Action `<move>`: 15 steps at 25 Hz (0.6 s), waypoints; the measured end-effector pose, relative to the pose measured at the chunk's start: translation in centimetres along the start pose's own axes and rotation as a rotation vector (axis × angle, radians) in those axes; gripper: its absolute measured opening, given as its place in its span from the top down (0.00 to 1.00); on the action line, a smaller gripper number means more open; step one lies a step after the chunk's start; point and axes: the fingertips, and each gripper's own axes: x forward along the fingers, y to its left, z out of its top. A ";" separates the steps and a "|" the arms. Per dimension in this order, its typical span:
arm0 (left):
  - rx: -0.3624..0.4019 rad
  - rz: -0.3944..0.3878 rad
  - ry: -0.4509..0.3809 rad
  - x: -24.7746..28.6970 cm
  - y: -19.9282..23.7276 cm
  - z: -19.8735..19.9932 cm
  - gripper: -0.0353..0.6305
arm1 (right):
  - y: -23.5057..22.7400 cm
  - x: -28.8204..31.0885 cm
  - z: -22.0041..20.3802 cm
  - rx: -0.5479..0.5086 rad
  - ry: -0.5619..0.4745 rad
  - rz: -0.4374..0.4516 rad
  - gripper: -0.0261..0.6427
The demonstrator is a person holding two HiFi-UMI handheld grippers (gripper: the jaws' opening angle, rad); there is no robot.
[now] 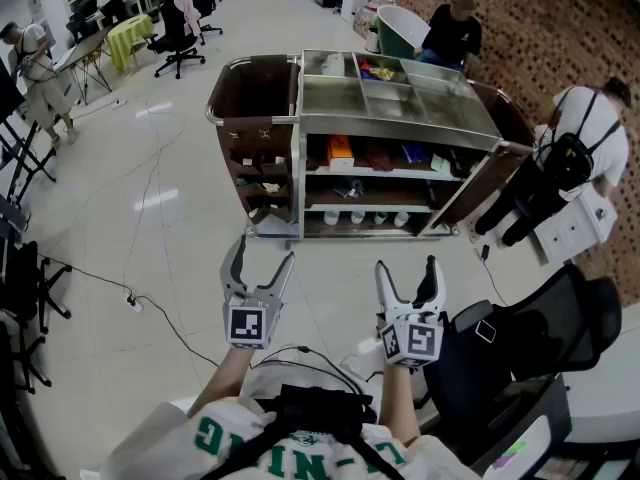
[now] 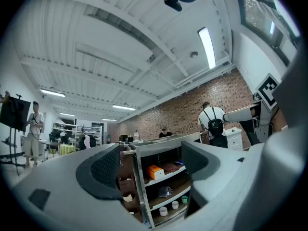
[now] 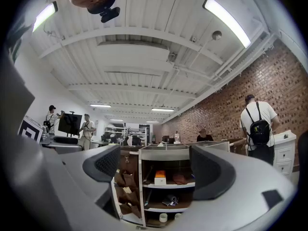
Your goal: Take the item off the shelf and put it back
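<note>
A steel shelf cart (image 1: 400,118) stands on the floor ahead of me. An orange-and-white box (image 1: 341,151) sits on its upper shelf beside a dark red item (image 1: 378,156) and a blue one (image 1: 416,153). Small cups (image 1: 358,218) line the bottom shelf. My left gripper (image 1: 264,251) and right gripper (image 1: 407,265) hover side by side, well short of the cart, both open and empty. The left gripper view shows the box (image 2: 155,171) far off between the jaws. In the right gripper view the box (image 3: 159,177) also lies beyond the spread jaws.
A brown bag holder (image 1: 255,128) hangs on the cart's left end. A person with a backpack (image 1: 585,133) stands at a white drawer cabinet (image 1: 575,230) on the right. A black chair (image 1: 545,338) is close at my right. A cable (image 1: 135,303) crosses the floor at left.
</note>
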 end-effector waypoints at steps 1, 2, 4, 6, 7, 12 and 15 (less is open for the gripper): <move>0.026 -0.019 -0.002 -0.4 0.3 -0.4 0.38 | 0.7 -0.2 -0.1 -0.002 0.005 -0.004 0.25; 0.044 -0.033 -0.004 -0.7 0.6 -0.7 0.38 | 1.4 -0.4 -0.2 -0.004 0.010 -0.007 0.25; 0.038 -0.040 -0.006 -1.2 1.3 -0.8 0.38 | 2.6 -0.6 -0.4 -0.006 0.012 -0.005 0.25; -0.006 -0.033 -0.009 -1.4 1.9 -0.7 0.38 | 3.6 -0.8 -0.8 -0.012 0.014 0.002 0.25; -0.013 -0.039 -0.008 -1.4 2.0 -0.9 0.38 | 4.0 -1.1 -0.9 -0.018 0.018 0.005 0.25; -0.002 -0.087 -0.001 -0.6 1.2 -2.0 0.38 | 3.6 -1.7 -1.2 -0.033 0.039 -0.017 0.25; -0.039 -0.084 0.006 0.5 0.1 -1.9 0.38 | 2.4 -1.3 -1.3 -0.031 0.041 -0.023 0.26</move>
